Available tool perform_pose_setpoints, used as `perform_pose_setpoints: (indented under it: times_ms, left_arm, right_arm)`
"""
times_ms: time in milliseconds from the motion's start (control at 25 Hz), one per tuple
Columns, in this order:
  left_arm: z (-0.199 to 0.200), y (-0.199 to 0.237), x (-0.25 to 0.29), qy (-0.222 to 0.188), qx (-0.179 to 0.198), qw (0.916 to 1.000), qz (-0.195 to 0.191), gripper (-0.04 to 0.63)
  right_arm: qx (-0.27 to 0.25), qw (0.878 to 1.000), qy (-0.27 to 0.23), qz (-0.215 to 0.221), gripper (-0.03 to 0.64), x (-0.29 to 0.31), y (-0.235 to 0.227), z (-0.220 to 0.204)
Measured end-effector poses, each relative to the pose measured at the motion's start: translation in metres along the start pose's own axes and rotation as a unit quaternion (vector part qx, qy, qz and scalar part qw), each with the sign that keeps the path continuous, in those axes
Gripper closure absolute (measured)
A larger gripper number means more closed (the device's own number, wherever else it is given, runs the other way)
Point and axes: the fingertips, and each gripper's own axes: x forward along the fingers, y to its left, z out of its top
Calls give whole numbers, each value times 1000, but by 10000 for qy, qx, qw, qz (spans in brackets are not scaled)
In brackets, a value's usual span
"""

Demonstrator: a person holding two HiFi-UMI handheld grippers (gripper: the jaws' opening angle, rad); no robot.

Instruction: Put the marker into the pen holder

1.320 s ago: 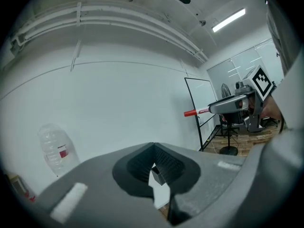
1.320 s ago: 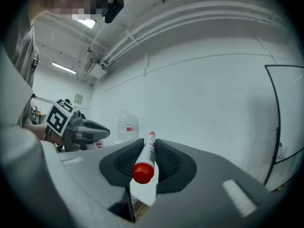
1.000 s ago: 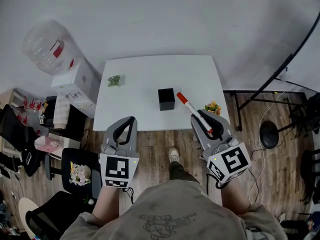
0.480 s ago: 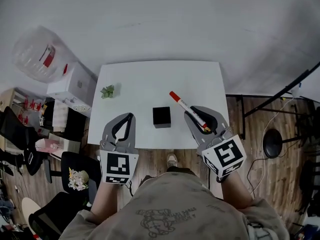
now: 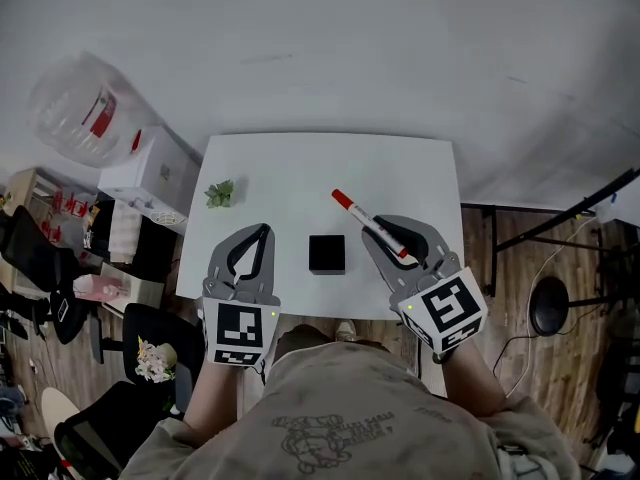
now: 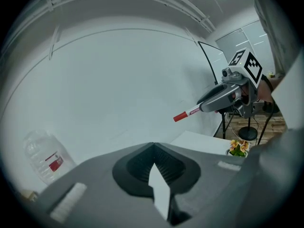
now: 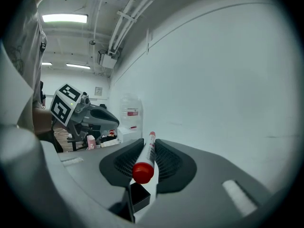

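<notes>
My right gripper [image 5: 395, 233] is clamped on the marker [image 5: 362, 218]. It lies along the jaws rather than across them, and in the right gripper view the ribbed black pads press on the white barrel [image 7: 148, 151] from both sides. In the head view the marker hangs above the white table [image 5: 290, 168], just right of the pen holder [image 5: 327, 254], with its red cap aimed at the upper left of the frame. It isn't in the holder yet.

My left gripper [image 5: 255, 238] is clenched on nothing, its jaw tips meeting over the table's near edge, left of the holder.

As I judge it, the step in hand is lining up for the drop. The marker sits nearly level, so I should tip my wrist until the red cap points down. Then I bring the cap over the holder's open top and lower it inside before I loosen the jaws. Letting go early would probably bounce it off the rim.

The barrel is round, smooth and glossy, so it could twist or slide in the pads, and I should keep the grip firm while I tilt. The holder is a small matte black cube with square sides. It looks light, so a sideways knock might shift it on the slick tabletop.
</notes>
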Motion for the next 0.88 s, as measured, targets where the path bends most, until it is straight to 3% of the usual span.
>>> perform_pose_setpoints:
  times_ms: [200, 680, 880]
  left_arm:
    - [-1, 5, 9, 33, -14, 10000, -85, 595]
    - [-10, 29, 22, -111, 103, 9979, -631, 595]
    - [-13, 36, 22, -211, 221, 9960, -841, 595]
  right_arm:
    - [-25, 9999, 123, 75, 515, 10, 0, -3]
    - [149, 9979, 511, -377, 515, 32, 14, -5]
    - [-114, 9952, 829, -510, 515, 38, 27, -9]
